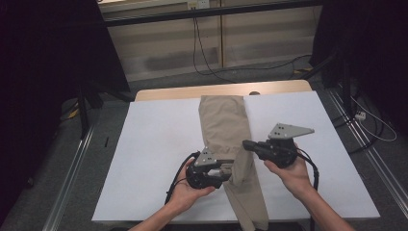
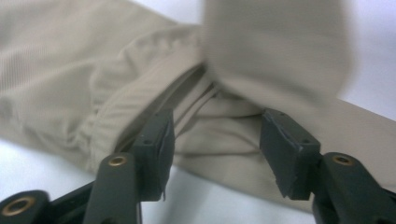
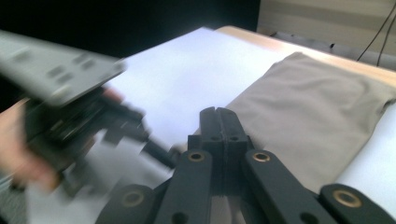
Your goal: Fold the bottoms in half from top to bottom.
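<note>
**Folded trousers between two hand-held grippers**

Lying lengthwise down the middle of the white-covered table (image 1: 159, 144): folded beige cotton trousers (image 1: 223, 122), far end near the wooden table edge, near end trailing over the front edge. Bunching into a raised fold at the mid-length, right between the two tools.

Resting at the left side of that fold: left hand-held gripper (image 1: 222, 169), held in the person's left hand (image 1: 185, 192). Standing apart around the elasticated waistband and its seam (image 2: 140, 112) (fabric sitting between the pads, neither pad pressing on it), so released rather than grasping.

Hovering at the right side of the fold: right hand-held gripper (image 1: 246, 144), held in the right hand (image 1: 291, 175), pointing left toward the cloth. Clenched completely, pads meeting face to face (image 3: 219, 126) with nothing caught between them, tips sitting above the flat beige cloth. Showing blurred at the left of the right gripper view: the other tool.
</note>
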